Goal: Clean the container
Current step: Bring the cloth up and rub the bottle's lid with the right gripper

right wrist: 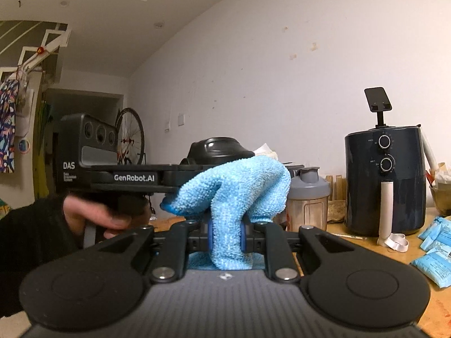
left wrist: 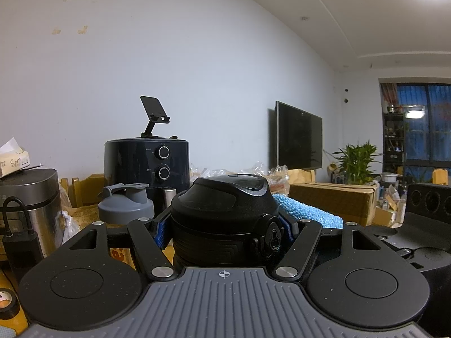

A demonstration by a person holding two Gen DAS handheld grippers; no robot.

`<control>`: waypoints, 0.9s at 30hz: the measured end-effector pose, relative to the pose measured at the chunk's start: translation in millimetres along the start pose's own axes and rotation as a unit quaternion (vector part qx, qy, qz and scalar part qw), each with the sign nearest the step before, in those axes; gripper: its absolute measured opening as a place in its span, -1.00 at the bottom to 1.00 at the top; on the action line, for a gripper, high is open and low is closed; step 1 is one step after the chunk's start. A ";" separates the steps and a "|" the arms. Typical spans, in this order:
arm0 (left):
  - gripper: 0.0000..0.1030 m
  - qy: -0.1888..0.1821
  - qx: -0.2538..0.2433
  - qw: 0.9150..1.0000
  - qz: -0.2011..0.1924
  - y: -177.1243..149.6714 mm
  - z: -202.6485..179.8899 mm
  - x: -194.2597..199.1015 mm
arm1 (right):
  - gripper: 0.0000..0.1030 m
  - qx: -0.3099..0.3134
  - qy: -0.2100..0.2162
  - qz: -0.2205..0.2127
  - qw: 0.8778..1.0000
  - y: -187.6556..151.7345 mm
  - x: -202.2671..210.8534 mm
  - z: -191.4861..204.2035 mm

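In the left wrist view a black container with a domed flip lid (left wrist: 225, 208) stands upright between the blue pads of my left gripper (left wrist: 224, 232), which is shut on its body. Behind it on the right shows a strip of the light blue cloth (left wrist: 307, 212). In the right wrist view my right gripper (right wrist: 227, 235) is shut on that blue microfibre cloth (right wrist: 239, 191), which bunches up over the fingers and lies against the container's lid (right wrist: 220, 148). The left gripper's body (right wrist: 118, 174) crosses the view, gripped from below by a person's hand (right wrist: 93, 215).
A dark air fryer (left wrist: 146, 166) with a phone stand on top stands at the back, seen also as the air fryer (right wrist: 384, 180) on the right. A grey-lidded shaker bottle (right wrist: 308, 197), a steel cooker (left wrist: 28, 205), blue packets (right wrist: 437, 253) and a cardboard box (left wrist: 332, 200) crowd the wooden table.
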State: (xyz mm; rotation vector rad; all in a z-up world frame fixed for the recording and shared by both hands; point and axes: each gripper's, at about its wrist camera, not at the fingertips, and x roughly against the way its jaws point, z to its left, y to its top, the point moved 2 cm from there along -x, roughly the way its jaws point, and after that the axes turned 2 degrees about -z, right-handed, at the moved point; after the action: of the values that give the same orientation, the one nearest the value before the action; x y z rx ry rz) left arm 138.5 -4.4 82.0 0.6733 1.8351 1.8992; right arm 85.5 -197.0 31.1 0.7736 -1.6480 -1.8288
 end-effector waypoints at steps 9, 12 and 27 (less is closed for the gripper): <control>0.32 0.000 0.000 1.000 0.000 0.8 0.4 -1.4 | -0.75 -0.002 -0.001 -0.002 1.000 0.3 -1.6 -1.1; 0.32 0.000 -0.001 1.000 0.000 0.9 -0.8 -0.8 | -0.75 -0.002 -0.001 -0.002 1.000 -0.3 -1.1 -0.3; 0.32 0.000 -0.002 1.000 -0.001 2.2 -4.9 -0.5 | -0.74 0.007 -0.001 0.013 1.000 -6.4 7.8 0.4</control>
State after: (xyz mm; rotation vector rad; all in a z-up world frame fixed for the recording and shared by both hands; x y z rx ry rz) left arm 136.0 -8.7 84.1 0.6702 1.8312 1.9022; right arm 79.7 -201.8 24.3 0.7522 -1.6661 -1.8031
